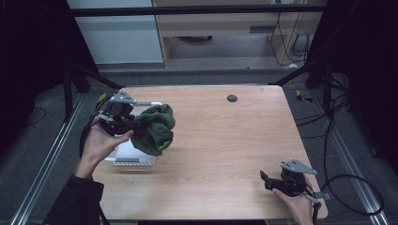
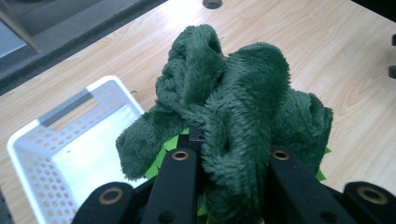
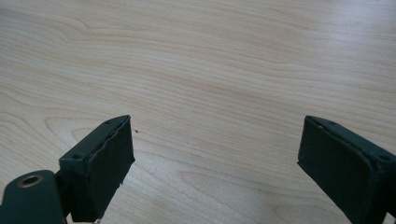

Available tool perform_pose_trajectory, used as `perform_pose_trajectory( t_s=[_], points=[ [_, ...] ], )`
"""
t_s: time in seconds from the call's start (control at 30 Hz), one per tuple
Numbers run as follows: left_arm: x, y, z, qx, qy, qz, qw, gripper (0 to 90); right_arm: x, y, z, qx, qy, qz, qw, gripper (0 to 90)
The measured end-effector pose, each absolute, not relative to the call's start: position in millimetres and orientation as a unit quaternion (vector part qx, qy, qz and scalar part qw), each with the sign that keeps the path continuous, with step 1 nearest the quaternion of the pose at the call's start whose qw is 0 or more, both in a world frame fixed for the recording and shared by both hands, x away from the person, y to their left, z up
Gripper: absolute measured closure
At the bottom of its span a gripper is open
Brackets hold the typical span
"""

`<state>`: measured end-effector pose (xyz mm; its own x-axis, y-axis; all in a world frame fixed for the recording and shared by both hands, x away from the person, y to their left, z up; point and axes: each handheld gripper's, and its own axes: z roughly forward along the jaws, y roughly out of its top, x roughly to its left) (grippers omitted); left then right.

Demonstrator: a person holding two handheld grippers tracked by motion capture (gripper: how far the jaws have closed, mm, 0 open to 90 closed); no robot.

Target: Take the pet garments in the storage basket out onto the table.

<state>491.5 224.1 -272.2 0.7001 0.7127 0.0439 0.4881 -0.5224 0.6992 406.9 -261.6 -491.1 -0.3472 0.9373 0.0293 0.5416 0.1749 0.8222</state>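
Green plush cloth [image 1: 154,129] hangs bunched at left of centre in the high view, clamped in the left gripper [image 1: 126,123] above the near edge of the white perforated basket [image 1: 133,158]. It looks lifted, not yet set anywhere; where it belongs is unclear. Thick pile, with lime-green trim underneath. At lower right, the right gripper [image 1: 267,180] rests idle, jaws wide apart.

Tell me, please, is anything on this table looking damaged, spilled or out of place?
Nothing looks damaged or spilled. The left claw is shut on a bunched dark green fleece cloth, held at the edge of the white perforated basket; bright green bits peek out under the cloth. The right claw is open above bare wooden table.
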Motion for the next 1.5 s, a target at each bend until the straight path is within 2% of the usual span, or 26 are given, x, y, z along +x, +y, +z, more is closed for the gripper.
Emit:
perform_pose_trajectory(
  t_s=[1.5],
  points=[
    [492, 131, -302, 0.904, 0.261, 0.118, 0.318, 79.9, 406, -264, -489, 0.506, 0.72, 0.392, 0.268, 9.8]
  ],
)
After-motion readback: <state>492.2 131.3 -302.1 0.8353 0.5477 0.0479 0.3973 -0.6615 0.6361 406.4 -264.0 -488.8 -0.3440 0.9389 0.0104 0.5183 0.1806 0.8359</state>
